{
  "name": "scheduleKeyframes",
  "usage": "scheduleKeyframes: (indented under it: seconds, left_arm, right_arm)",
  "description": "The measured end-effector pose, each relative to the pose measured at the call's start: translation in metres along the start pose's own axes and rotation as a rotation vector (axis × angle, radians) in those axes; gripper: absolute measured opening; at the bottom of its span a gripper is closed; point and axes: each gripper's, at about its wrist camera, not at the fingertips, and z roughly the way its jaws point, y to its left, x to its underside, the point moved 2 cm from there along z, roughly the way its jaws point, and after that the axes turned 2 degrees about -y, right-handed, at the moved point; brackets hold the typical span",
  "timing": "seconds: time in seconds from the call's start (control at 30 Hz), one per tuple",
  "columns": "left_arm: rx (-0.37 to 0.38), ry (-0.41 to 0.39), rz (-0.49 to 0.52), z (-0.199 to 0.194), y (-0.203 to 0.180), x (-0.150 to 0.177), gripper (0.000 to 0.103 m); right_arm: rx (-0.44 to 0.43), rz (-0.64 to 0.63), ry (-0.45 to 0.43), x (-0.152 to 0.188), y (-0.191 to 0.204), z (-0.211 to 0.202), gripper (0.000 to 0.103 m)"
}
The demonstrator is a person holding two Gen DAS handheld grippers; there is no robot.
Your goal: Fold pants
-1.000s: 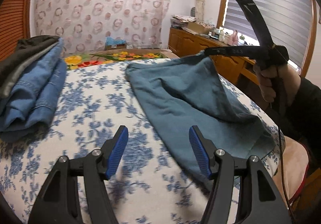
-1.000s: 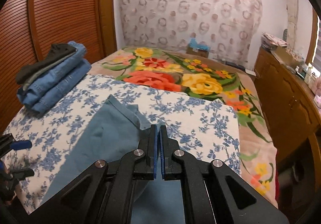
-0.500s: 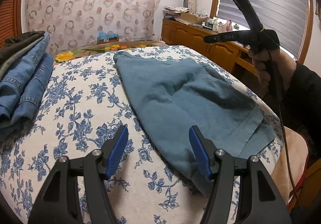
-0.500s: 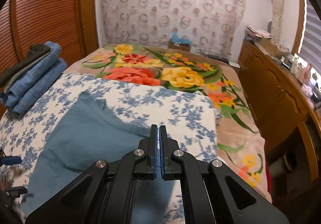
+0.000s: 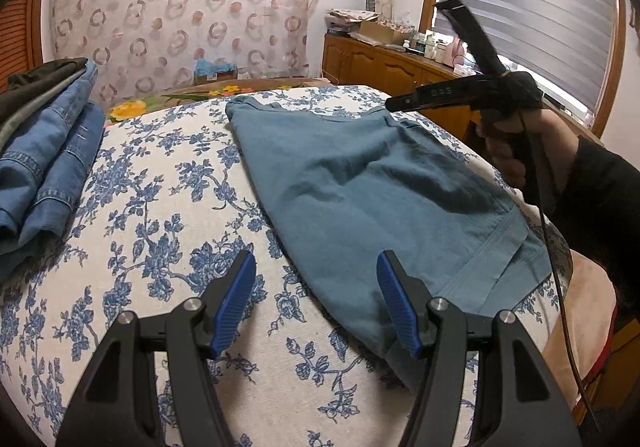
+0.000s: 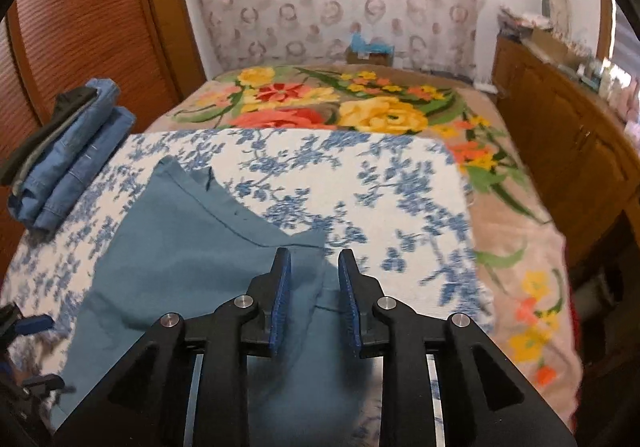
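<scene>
From the left wrist, our left gripper (image 5: 316,287) hangs apart and empty over the teal pants (image 5: 360,183) spread on the floral sheet (image 5: 160,207). From the right wrist, our right gripper (image 6: 314,287) has just been parting, its jaws clear of the cloth below; a careless regrip could drag the fold askew.

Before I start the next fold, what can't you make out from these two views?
- Near hem of the teal pants: left wrist view, behind the left gripper.
- Pants' near part: right wrist view, under the right gripper.
- Items on the wooden dresser: right wrist view, blurred.
- Folded jeans stack: cut by the left edge.
</scene>
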Motion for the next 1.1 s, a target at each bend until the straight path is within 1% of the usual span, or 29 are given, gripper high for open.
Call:
scheduleKeyframes:
  seconds: [0.03, 0.23, 0.3, 0.33, 0.37, 0.43, 0.57, 0.67, 0.8, 0.9, 1.0, 1.1]
  left_arm:
    - [0.0, 0.0, 0.001, 0.0, 0.0, 0.0, 0.062]
    - [-0.002, 0.001, 0.001, 0.001, 0.0, 0.001, 0.062]
    - [-0.001, 0.0, 0.002, 0.0, 0.0, 0.001, 0.062]
    - [0.0, 0.0, 0.001, 0.001, 0.0, 0.001, 0.062]
    - [-0.001, 0.0, 0.001, 0.0, 0.0, 0.001, 0.062]
    - [0.0, 0.0, 0.0, 0.001, 0.0, 0.001, 0.062]
    - [-0.002, -0.005, 0.001, 0.0, 0.0, 0.001, 0.062]
    - [-0.002, -0.007, 0.001, 0.0, 0.0, 0.002, 0.062]
    - [0.0, -0.006, 0.002, 0.0, 0.0, 0.002, 0.062]
    - [-0.001, -0.006, 0.002, -0.001, 0.0, 0.003, 0.062]
    - [-0.001, -0.005, 0.003, -0.001, -0.001, 0.002, 0.062]
    - [-0.001, -0.005, 0.003, -0.001, -0.001, 0.002, 0.062]
  right_arm:
    - [0.001, 0.006, 0.008, 0.0, 0.0, 0.004, 0.032]
    - [0.01, 0.012, 0.056, -0.003, 0.0, 0.021, 0.033]
    - [0.038, -0.013, 0.073, -0.002, 0.004, 0.024, 0.022]
    - [0.038, -0.022, 0.07, -0.002, 0.007, 0.024, 0.015]
    - [0.03, -0.035, 0.057, -0.003, 0.01, 0.02, 0.006]
    - [0.055, -0.064, 0.011, -0.004, 0.015, 0.011, 0.001]
    - [0.079, -0.074, -0.101, -0.01, 0.015, -0.022, 0.0]
    - [0.107, -0.066, -0.128, -0.016, 0.009, -0.038, 0.0]
    - [0.163, -0.05, -0.117, -0.018, -0.007, -0.046, 0.0]
    - [0.19, -0.03, -0.095, -0.016, -0.02, -0.044, 0.0]
    - [0.175, -0.014, -0.057, -0.008, -0.026, -0.035, 0.0]
    - [0.166, -0.012, -0.043, -0.001, -0.025, -0.029, 0.0]
